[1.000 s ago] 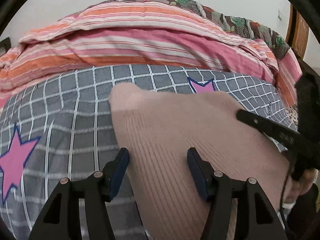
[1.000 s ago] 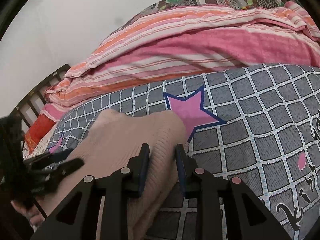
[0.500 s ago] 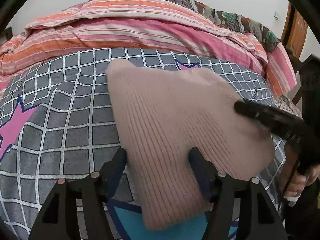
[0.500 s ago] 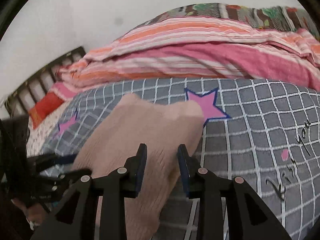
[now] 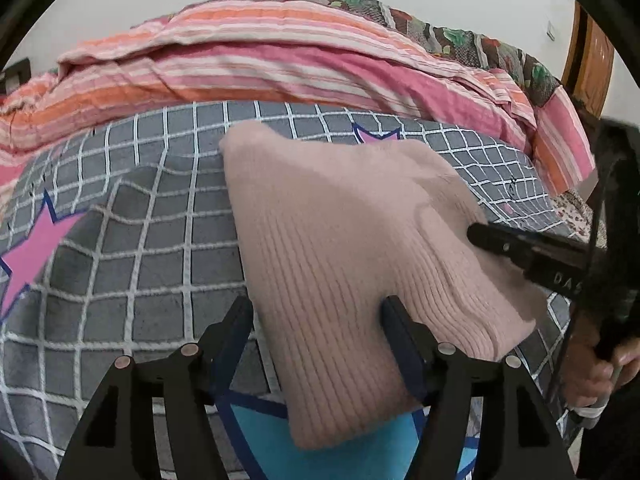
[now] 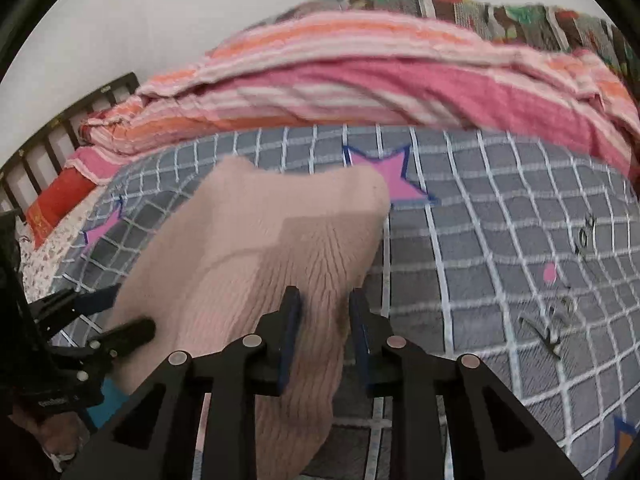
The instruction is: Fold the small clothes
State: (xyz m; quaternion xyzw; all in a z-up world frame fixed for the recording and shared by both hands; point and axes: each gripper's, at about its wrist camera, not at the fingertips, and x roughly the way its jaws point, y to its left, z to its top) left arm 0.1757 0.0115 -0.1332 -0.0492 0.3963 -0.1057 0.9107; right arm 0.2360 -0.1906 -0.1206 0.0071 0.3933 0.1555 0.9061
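Observation:
A folded beige ribbed knit garment [image 5: 340, 240] lies on the grey checked bed sheet [image 5: 140, 240]; it also shows in the right wrist view [image 6: 272, 248]. My left gripper [image 5: 318, 332] is open, its fingers straddling the garment's near left edge. My right gripper [image 6: 324, 332] has its fingers closed on a fold of the garment's near right edge. The right gripper's finger also shows in the left wrist view [image 5: 520, 248], lying over the garment's right side. The left gripper shows at the left of the right wrist view [image 6: 100, 320].
A pink and orange striped quilt [image 5: 280, 64] is heaped along the far side of the bed. Pink stars [image 6: 384, 176] are printed on the sheet. A dark slatted headboard [image 6: 60, 136] and a red item [image 6: 56, 204] lie at the far left. A wooden door [image 5: 592, 60] stands at the right.
Both grippers have shifted a little over the garment, and the views have tilted; the garment's near edge has lifted slightly. The left gripper stays open and the right stays closed on the fold.

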